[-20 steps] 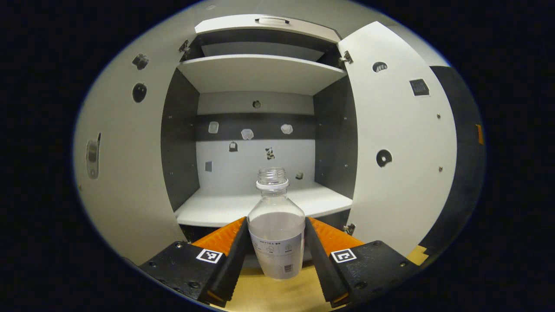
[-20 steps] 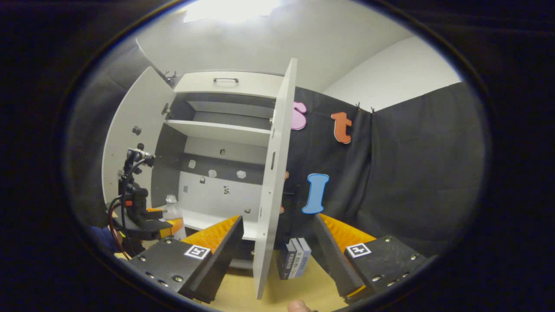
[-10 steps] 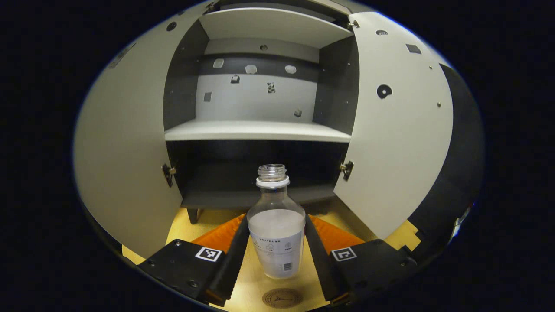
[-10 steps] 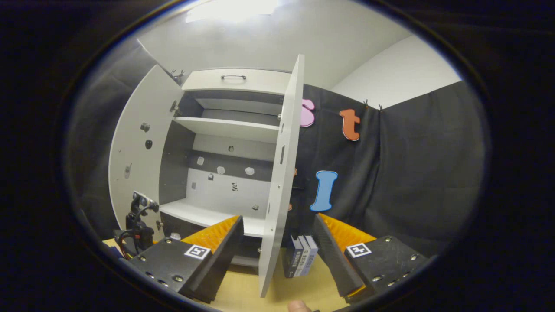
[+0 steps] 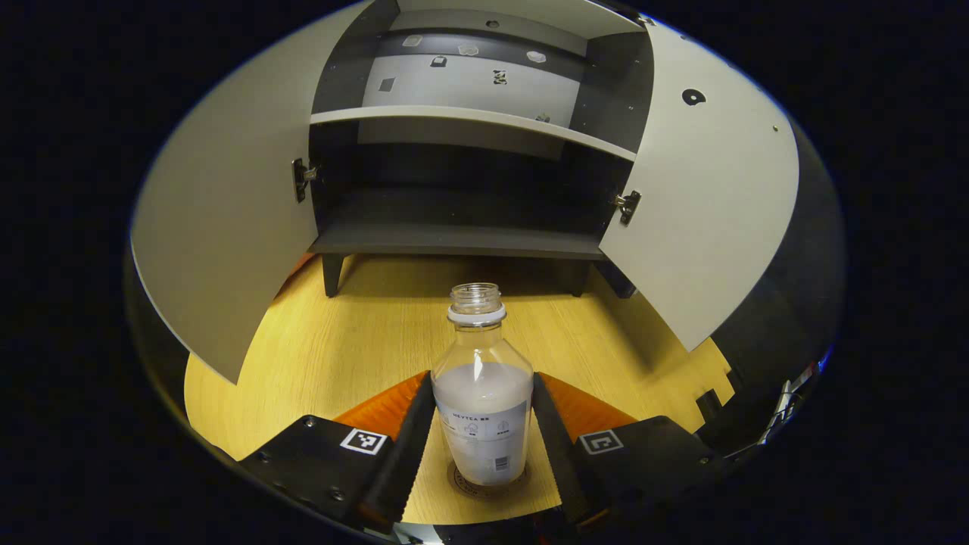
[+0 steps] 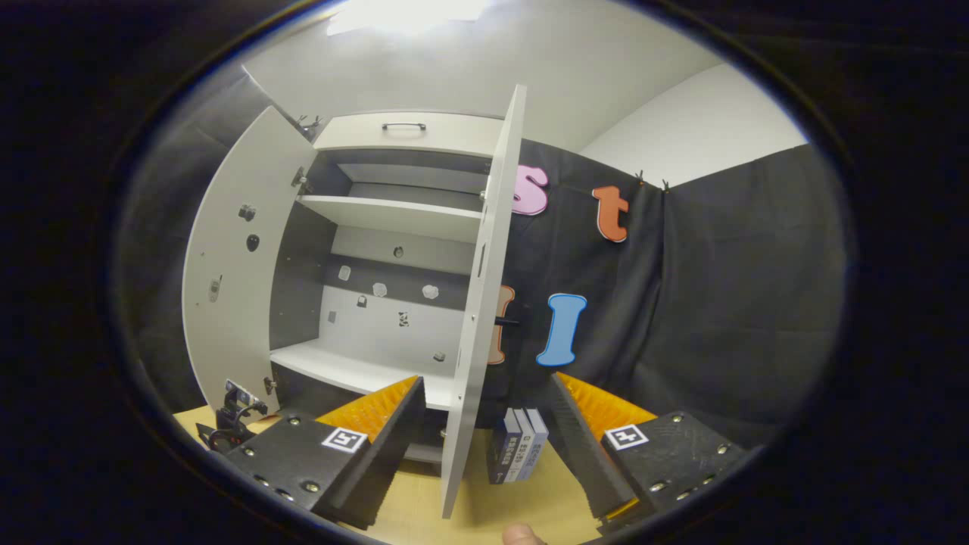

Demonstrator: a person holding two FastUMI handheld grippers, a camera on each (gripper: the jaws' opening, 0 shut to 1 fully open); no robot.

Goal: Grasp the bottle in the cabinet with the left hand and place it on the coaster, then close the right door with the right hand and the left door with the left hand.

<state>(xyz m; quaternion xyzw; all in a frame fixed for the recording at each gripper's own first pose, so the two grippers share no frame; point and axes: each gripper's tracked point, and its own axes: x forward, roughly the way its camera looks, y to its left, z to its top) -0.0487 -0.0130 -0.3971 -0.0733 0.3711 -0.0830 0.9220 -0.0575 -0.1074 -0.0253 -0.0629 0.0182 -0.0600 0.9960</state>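
Since a moment ago we are lowering the bottle (image 5: 482, 412) out of the cabinet (image 5: 469, 144) onto the coaster (image 5: 484, 484) on the counter (image 5: 363, 333), left gripper (image 5: 482, 431) fingers clenched on it. Our right gripper (image 6: 484, 424) is hanging spread wide, straddling the right door (image 6: 484, 303) edge; farther off, both doors are standing open.

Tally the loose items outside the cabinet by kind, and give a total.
Bottles: 1, the bottle between the left gripper fingers
Coasters: 1, the coaster under the bottle
Books: 3, the books standing beside the right door
Total: 5
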